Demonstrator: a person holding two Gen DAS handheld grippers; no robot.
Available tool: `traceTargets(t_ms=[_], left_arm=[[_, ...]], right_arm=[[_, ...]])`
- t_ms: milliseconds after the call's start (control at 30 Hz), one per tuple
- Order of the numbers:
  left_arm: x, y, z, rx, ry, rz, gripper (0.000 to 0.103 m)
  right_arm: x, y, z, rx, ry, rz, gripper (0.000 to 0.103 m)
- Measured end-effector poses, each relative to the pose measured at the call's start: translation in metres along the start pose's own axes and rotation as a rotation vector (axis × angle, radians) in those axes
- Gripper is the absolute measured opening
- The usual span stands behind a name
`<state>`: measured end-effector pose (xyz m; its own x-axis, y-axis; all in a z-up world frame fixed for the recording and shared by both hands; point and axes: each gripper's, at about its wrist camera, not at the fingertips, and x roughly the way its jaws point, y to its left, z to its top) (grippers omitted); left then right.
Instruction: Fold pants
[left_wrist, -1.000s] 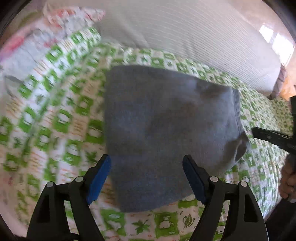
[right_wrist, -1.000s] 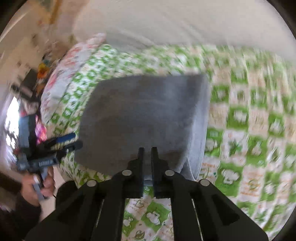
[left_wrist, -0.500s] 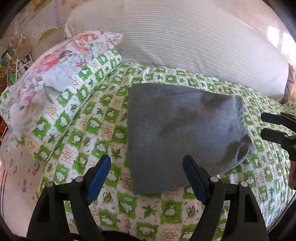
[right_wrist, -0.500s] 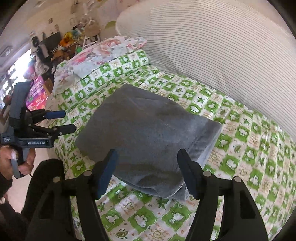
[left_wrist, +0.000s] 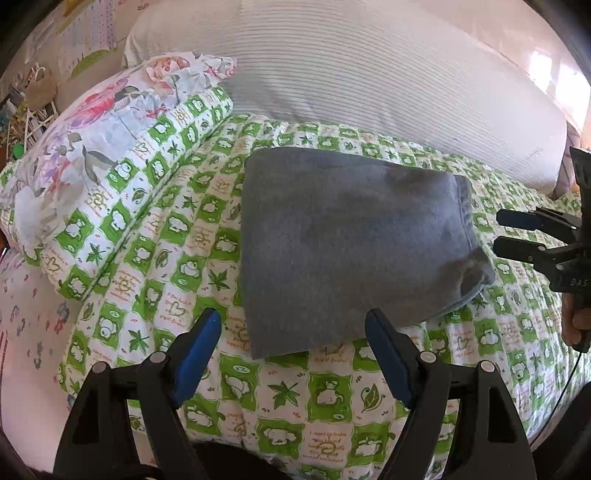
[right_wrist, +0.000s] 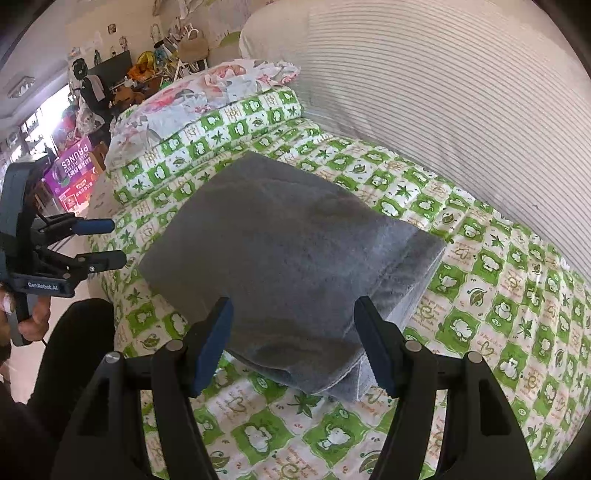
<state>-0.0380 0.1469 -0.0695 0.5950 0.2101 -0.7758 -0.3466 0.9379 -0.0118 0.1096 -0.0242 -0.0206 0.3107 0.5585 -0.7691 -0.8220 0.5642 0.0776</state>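
Note:
Grey pants (left_wrist: 347, 240) lie folded into a compact rectangle on the green-and-white patterned quilt (left_wrist: 155, 251); they also show in the right wrist view (right_wrist: 291, 266). My left gripper (left_wrist: 291, 350) is open and empty, held just short of the pants' near edge. It also shows at the left of the right wrist view (right_wrist: 99, 243). My right gripper (right_wrist: 291, 339) is open and empty, above the pants' near corner. It shows at the right of the left wrist view (left_wrist: 517, 232), beside the waistband end.
A floral pillow (left_wrist: 99, 129) lies on a quilt-patterned cushion at the left. A large striped white cushion (left_wrist: 369, 81) runs along the back. The quilt's front edge drops off near me. A cluttered room (right_wrist: 92, 92) lies beyond the left side.
My right gripper has opened and let go of the pants, then drawn back. My left gripper has also pulled back from the pants. The folded pants lie still.

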Motion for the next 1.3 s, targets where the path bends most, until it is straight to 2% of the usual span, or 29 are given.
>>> traceTargets(t_ms=[500, 633, 800, 1300], left_arm=[[-0.002, -0.004, 0.006, 0.024, 0.013, -0.014, 0.08], [-0.006, -0.005, 0.008, 0.031, -0.014, -0.031, 0.08], [-0.008, -0.011, 0.009, 0.077, -0.041, 0.011, 0.08], [-0.011, -0.01, 0.011, 0.074, -0.056, 0.034, 0.08]], right_arm=[[-0.014, 0.005, 0.009, -0.09, 0.011, 0.018, 0.068], [-0.017, 0.001, 0.011, -0.091, 0.018, 0.02, 0.068], [-0.016, -0.002, 0.009, -0.084, 0.031, 0.022, 0.068], [-0.016, -0.002, 0.006, -0.085, 0.03, 0.029, 0.068]])
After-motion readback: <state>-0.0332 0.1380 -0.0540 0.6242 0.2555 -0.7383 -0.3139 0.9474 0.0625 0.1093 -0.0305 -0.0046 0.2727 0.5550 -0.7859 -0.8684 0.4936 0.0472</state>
